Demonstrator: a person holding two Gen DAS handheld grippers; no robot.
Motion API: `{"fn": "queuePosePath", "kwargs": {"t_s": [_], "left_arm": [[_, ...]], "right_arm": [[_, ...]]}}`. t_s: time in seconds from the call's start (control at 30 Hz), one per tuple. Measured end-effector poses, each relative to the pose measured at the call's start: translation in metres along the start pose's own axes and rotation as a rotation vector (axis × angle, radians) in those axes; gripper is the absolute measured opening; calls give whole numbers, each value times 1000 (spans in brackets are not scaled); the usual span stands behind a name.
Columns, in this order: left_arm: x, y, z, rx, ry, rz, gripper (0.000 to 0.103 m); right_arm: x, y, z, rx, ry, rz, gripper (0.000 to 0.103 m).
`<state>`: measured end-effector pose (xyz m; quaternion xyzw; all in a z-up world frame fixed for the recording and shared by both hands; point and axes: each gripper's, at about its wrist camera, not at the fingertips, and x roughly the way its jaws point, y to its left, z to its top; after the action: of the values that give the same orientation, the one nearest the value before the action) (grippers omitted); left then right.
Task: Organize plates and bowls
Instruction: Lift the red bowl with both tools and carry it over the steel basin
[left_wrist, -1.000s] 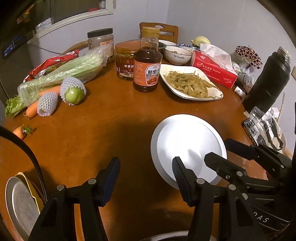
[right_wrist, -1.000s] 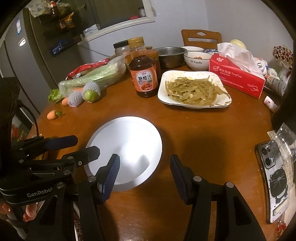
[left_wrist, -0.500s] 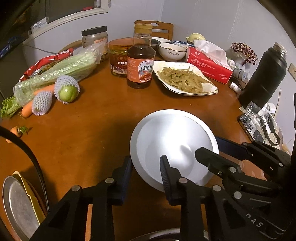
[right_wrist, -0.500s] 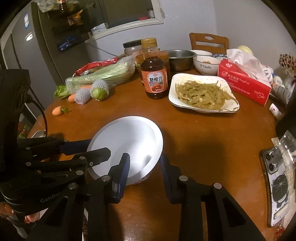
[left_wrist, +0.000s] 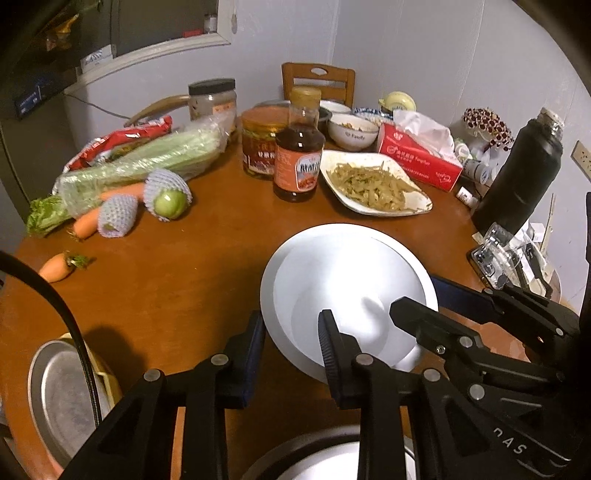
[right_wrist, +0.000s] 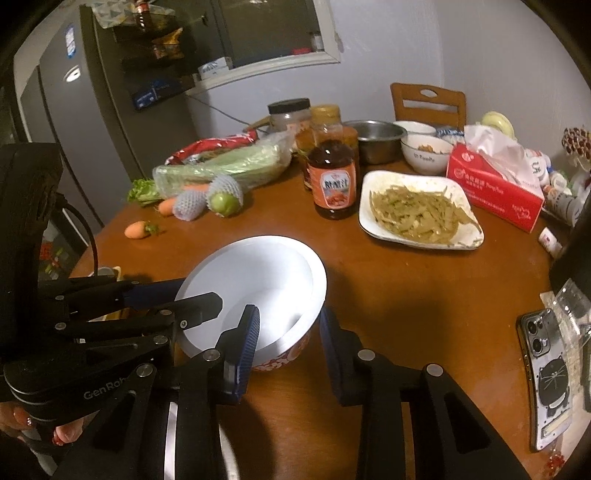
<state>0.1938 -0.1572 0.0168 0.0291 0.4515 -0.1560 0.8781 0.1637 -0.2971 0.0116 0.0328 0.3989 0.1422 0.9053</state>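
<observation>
- The white bowl (right_wrist: 258, 291) is held between the two claws, lifted a little above the desk (right_wrist: 406, 295) and tilted.
- The left claw (left_wrist: 291, 332) is nearly closed and pinches the rim on its near-left side.
- The right claw (right_wrist: 288, 328) is narrowly closed on the near-right wall, one finger inside, one outside.
- A metal plate (left_wrist: 55, 398) lies low at the left, a possible place to stack.

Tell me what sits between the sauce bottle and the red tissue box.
The white dish of shredded vegetables lies between the sauce bottle and the tissue box, clearest from the right wrist.
</observation>
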Motion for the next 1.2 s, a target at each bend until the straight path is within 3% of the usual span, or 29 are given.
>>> {"fn": "queuePosePath", "kwargs": {"t_s": [0.53, 1.2], "left_arm": [[-67, 6, -19, -2, -97, 37, 30], [-109, -6, -67, 7, -144, 59, 30]], "right_arm": [[-49, 42, 1, -66, -89, 23, 35], [-92, 69, -37, -97, -140, 34, 36]]}}
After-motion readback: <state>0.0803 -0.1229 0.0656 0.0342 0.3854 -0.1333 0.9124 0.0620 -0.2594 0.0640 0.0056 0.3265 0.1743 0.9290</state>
